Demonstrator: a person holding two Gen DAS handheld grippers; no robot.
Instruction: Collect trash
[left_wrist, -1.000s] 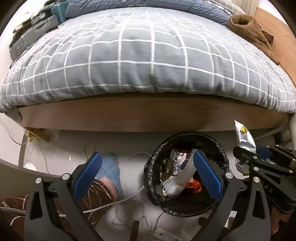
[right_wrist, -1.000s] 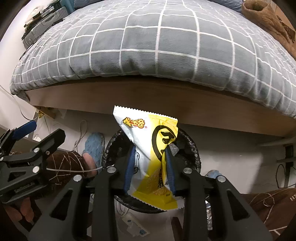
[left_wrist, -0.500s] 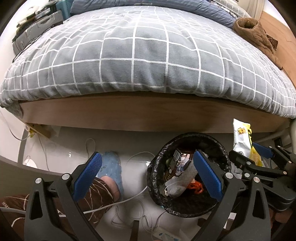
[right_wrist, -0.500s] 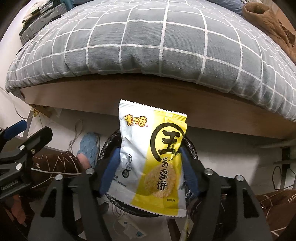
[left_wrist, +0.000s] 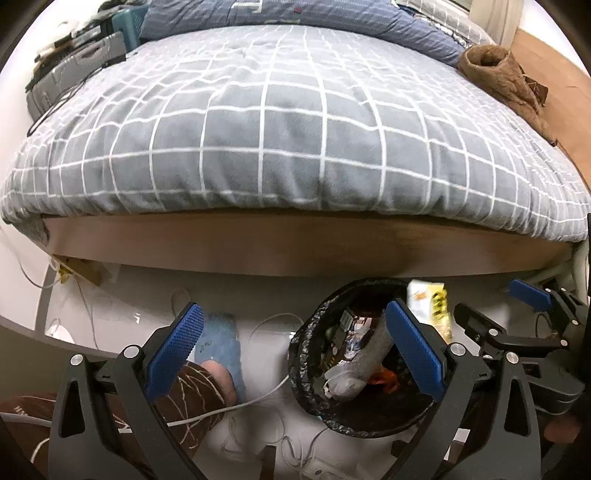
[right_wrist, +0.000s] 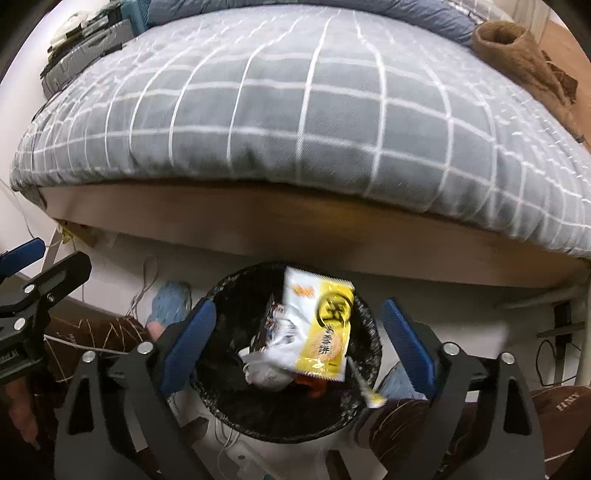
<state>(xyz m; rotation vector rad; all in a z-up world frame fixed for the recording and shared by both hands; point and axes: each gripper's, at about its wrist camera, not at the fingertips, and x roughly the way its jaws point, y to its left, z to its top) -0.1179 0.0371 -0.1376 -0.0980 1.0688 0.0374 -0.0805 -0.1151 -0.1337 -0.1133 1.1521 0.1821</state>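
Right wrist view: right gripper (right_wrist: 295, 341) spread wide, yellow-white snack packet (right_wrist: 319, 326) loose over black-lined round trash bin (right_wrist: 218, 391). Drop step finishing. Left gripper (left_wrist: 295, 350) also apart, empty; next: find another piece.

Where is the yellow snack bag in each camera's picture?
Left wrist: yellow snack bag lower right, at the far rim of the black trash bin.
Right wrist: yellow snack bag lower centre, over the bin's opening.
Shared landmark: the grey checked duvet above.

Trash bin (right_wrist: 221, 402) on white floor (left_wrist: 147, 299)
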